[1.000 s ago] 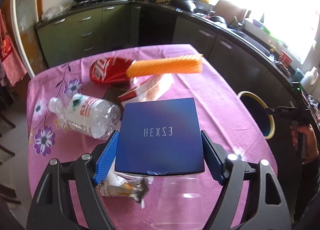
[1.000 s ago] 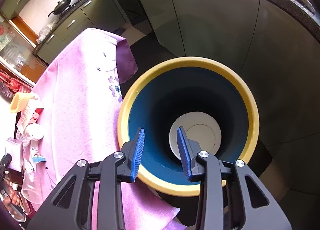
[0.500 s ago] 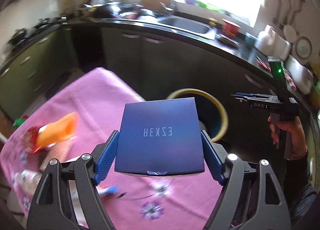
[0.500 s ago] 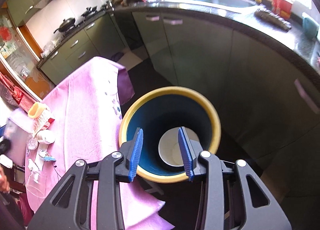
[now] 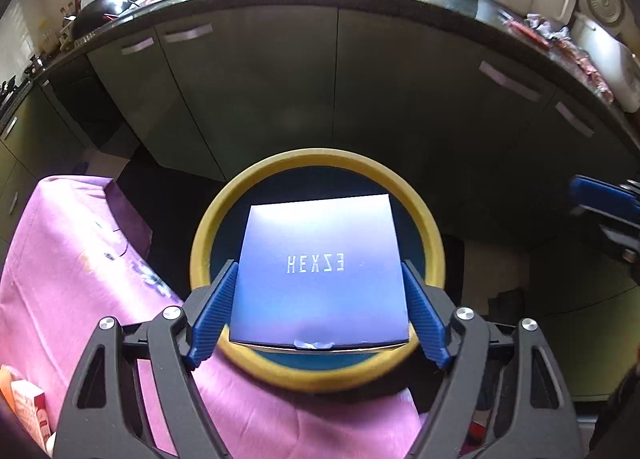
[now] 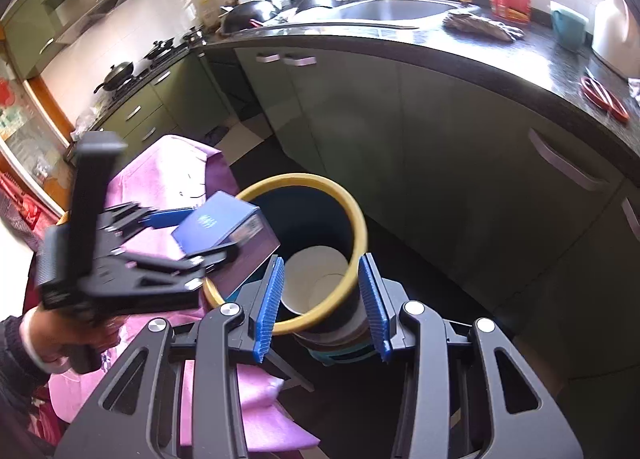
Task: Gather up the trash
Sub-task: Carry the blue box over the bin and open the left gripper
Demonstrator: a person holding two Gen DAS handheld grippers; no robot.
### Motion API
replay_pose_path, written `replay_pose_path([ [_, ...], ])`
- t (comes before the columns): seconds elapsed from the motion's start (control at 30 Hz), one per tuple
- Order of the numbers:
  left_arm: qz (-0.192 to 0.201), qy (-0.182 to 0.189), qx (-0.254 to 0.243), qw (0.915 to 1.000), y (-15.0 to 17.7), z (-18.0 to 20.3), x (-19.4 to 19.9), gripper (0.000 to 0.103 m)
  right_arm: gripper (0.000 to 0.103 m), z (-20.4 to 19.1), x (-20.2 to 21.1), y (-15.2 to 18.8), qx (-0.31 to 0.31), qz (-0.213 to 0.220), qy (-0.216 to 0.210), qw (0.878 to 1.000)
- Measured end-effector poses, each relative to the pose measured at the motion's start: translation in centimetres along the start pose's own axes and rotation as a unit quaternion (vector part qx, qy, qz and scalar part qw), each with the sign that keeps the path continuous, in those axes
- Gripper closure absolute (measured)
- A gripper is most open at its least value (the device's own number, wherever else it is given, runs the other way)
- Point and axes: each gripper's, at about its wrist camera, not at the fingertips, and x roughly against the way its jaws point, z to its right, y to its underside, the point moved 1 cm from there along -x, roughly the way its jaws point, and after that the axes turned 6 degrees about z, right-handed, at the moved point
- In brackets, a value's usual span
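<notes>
My left gripper [image 5: 318,311] is shut on a blue box marked HEXZE [image 5: 320,271] and holds it right above the mouth of the yellow-rimmed dark bin [image 5: 434,243]. In the right wrist view the same box [image 6: 218,225] hangs over the bin's left rim [image 6: 356,215], held by the left gripper [image 6: 192,235]. A white paper cup [image 6: 316,279] lies inside the bin. My right gripper [image 6: 324,303] is open and empty, pulled back above the bin's near side. Its blue fingers [image 5: 604,201] show at the right edge of the left wrist view.
The table with a pink flowered cloth [image 5: 60,271] touches the bin on the left [image 6: 176,235]; a red and white carton [image 5: 28,415] lies at its edge. Green kitchen cabinets [image 5: 332,79] and a dark counter with sink [image 6: 400,15] curve behind the bin.
My left gripper has carried the blue box from the table over to above the bin's mouth. My right gripper has drawn back and up from the bin, still open.
</notes>
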Motion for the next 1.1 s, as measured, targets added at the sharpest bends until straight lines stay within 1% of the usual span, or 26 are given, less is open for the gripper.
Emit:
replay_pose_path([
  [0.13, -0.024, -0.014, 0.014, 0.9995, -0.3, -0.5, -2.4, 0.027, 0.064, 1.3, -0.2, 0.0, -0.008, -0.004, 0.001, 1.000],
  [0.2, -0.024, -0.018, 0.019, 0.9994, -0.4, -0.6, -2.6, 0.023, 0.064, 1.7, -0.3, 0.1, -0.012, -0.006, 0.000, 1.000],
  [0.3, -0.014, -0.018, 0.014, 0.9996, -0.4, -0.7, -1.7, 0.019, 0.064, 1.9, -0.5, 0.0, -0.012, -0.007, -0.001, 1.000],
  [0.4, -0.002, -0.013, 0.017, 0.9998, 0.0, -1.0, 0.3, 0.018, 0.064, 1.7, -0.5, 0.1, -0.010, -0.007, -0.004, 1.000],
  [0.47, 0.011, -0.007, 0.020, 0.9997, 0.5, -1.1, 2.4, 0.018, 0.062, 1.2, -0.4, 0.3, -0.006, -0.007, -0.007, 1.000],
  [0.6, 0.038, -0.013, 0.021, 0.9990, 1.9, -1.7, 6.3, 0.018, 0.062, 0.0, -0.5, 0.4, 0.004, -0.013, -0.013, 1.000],
  [0.73, 0.062, -0.010, 0.040, 0.9972, 3.9, -3.4, 10.4, 0.018, 0.060, -2.0, -0.5, 0.3, 0.021, -0.014, -0.026, 0.999],
  [0.83, 0.082, -0.017, 0.053, 0.9951, 6.1, -5.5, 14.0, 0.017, 0.059, -4.2, -1.3, 0.3, 0.043, -0.026, -0.036, 0.998],
  [0.9, 0.097, -0.028, 0.067, 0.9926, 7.9, -7.5, 16.8, 0.014, 0.059, -6.1, -2.1, 0.5, 0.065, -0.040, -0.045, 0.996],
  [0.93, 0.104, -0.042, 0.073, 0.9911, 9.0, -8.7, 18.3, 0.013, 0.058, -7.2, -2.5, 0.6, 0.075, -0.047, -0.051, 0.995],
  [1.0, 0.118, -0.072, 0.087, 0.9866, 11.3, -10.8, 21.0, 0.012, 0.058, -9.4, -3.3, 0.7, 0.097, -0.058, -0.067, 0.991],
  [1.1, 0.130, -0.128, 0.114, 0.9766, 15.2, -14.5, 24.8, 0.012, 0.058, -13.6, -4.7, 0.6, 0.138, -0.074, -0.100, 0.983],
])
